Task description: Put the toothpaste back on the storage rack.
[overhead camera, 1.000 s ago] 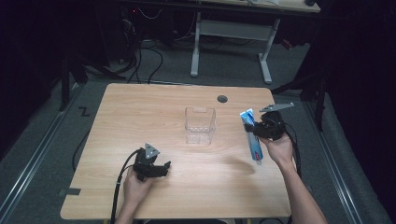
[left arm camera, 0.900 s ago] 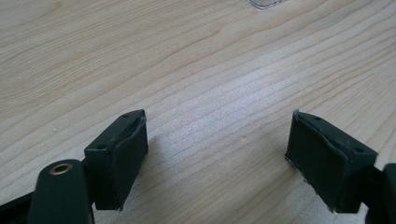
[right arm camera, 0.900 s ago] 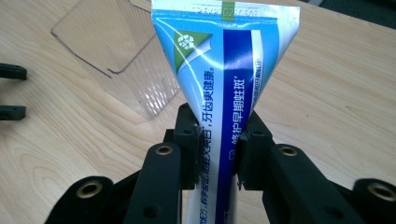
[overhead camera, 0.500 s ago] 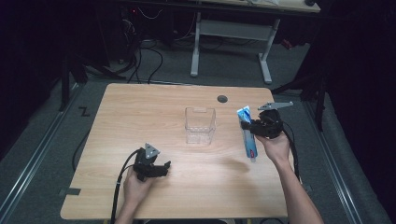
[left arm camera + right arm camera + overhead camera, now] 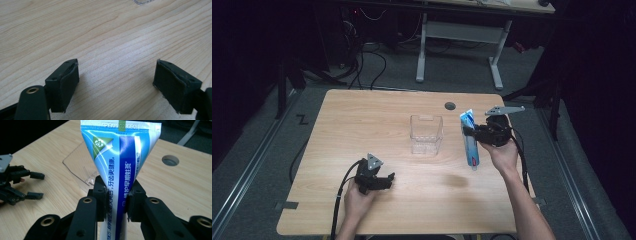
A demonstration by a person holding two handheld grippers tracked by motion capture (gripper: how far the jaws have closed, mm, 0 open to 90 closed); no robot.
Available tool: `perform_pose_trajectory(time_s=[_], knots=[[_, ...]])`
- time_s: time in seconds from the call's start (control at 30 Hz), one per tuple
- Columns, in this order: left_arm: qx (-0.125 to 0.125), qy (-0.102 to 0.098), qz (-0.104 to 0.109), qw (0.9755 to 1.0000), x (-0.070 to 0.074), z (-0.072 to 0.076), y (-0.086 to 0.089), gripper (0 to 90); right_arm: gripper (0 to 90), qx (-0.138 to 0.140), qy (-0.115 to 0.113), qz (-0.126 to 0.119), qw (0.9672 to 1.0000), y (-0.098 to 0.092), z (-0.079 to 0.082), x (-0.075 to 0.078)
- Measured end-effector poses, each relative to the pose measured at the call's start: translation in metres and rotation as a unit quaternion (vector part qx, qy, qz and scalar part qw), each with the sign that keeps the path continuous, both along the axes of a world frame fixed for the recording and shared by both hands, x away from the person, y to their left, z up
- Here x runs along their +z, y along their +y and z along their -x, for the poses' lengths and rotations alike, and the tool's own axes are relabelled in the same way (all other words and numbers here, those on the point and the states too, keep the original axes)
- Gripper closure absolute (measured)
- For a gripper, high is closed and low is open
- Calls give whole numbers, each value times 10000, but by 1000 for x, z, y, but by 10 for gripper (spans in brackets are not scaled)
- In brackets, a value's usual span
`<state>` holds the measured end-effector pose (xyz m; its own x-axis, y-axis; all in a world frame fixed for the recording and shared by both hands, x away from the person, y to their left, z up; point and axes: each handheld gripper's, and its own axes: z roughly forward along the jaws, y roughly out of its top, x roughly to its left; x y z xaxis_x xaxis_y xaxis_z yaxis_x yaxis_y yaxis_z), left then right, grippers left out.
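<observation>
Nearest person, on wooden table (image 5: 362,125): left gripper (image 5: 373,181) low over bare wood, jaws spread wide, nothing between. Farther right: right gripper (image 5: 472,132) clamped on blue-white toothpaste tube (image 5: 470,140), lifted off table, crimped end up. Beyond, mid-table: clear plastic box (image 5: 426,134), just left of tube.

Blue-and-white toothpaste tube (image 5: 120,162) with green patch, clear container (image 5: 426,134), light wood-grain table (image 5: 362,125), black claws
</observation>
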<state>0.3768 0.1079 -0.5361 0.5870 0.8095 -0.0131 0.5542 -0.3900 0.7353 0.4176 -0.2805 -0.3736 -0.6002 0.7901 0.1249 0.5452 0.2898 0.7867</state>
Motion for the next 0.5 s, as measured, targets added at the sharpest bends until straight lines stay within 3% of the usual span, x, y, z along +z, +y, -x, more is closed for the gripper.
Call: perform_pose_trajectory(time_s=[0.27,0.5], knots=[[-2,-1,-1,10000,0,0,0,205,734,-4,-209,1,9998,5,0,16],[-1,0,-1,10000,0,0,0,206,733,116,-219,-102,9996,12,-3,20]])
